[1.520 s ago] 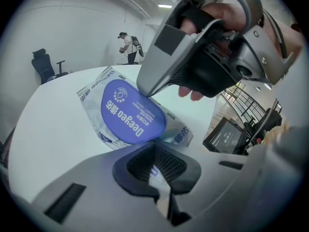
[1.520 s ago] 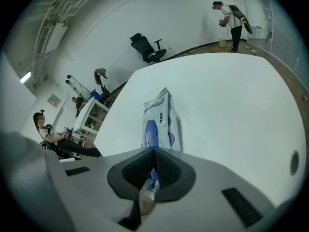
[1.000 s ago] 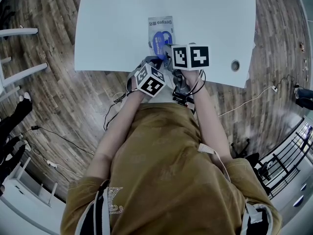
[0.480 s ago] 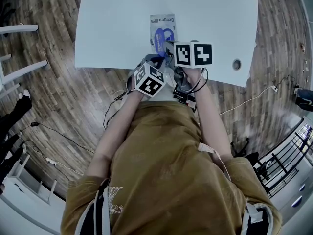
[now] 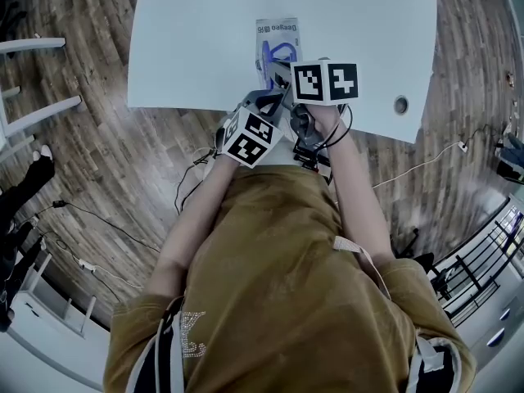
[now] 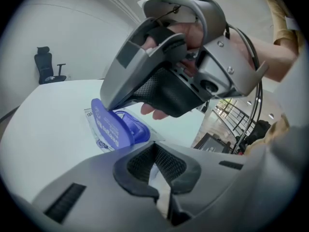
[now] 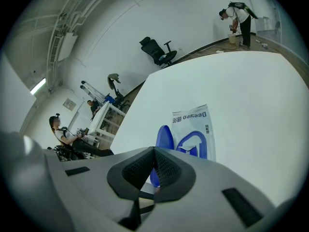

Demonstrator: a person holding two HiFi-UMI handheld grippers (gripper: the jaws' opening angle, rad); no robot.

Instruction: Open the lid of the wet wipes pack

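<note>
White table (image 5: pixel 188 39) on a wood floor (image 5: pixel 74 162) carries the pack (image 7: pixel 195 129), which lies with its long axis running straight away from the person, just ahead of both grippers. The right gripper (image 7: pixel 153 173) is pinched narrow on the blue lid (image 6: pixel 108 129), which stands upright over the left of the pack's opening. The right gripper reaches it from above. The left gripper (image 6: pixel 155 173), at the pack's near end, is closed on a white sliver, probably the pack's edge. The hinge and the pack's near end are hidden behind the jaws.
</note>
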